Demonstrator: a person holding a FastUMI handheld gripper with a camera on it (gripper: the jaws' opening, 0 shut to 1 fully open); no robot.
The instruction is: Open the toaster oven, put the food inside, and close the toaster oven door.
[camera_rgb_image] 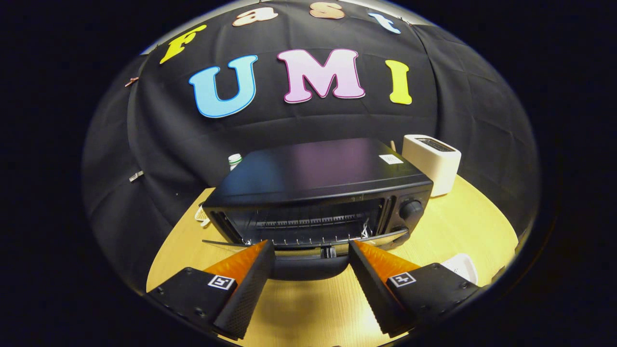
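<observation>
Bottle cap (234, 158) peeks out at middle left behind the black toaster oven (318, 193), which sits mid-frame on the wooden table (472, 217). Its door (308, 248) lies open, blocking the gripper (312, 246), fingers spread wide, empty. White toaster (432, 161) stands right.

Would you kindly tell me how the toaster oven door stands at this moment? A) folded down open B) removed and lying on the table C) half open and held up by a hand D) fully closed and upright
A: the toaster oven door is folded down flat, baring the rack inside the toaster oven, with the open tongs at its handle.
</observation>
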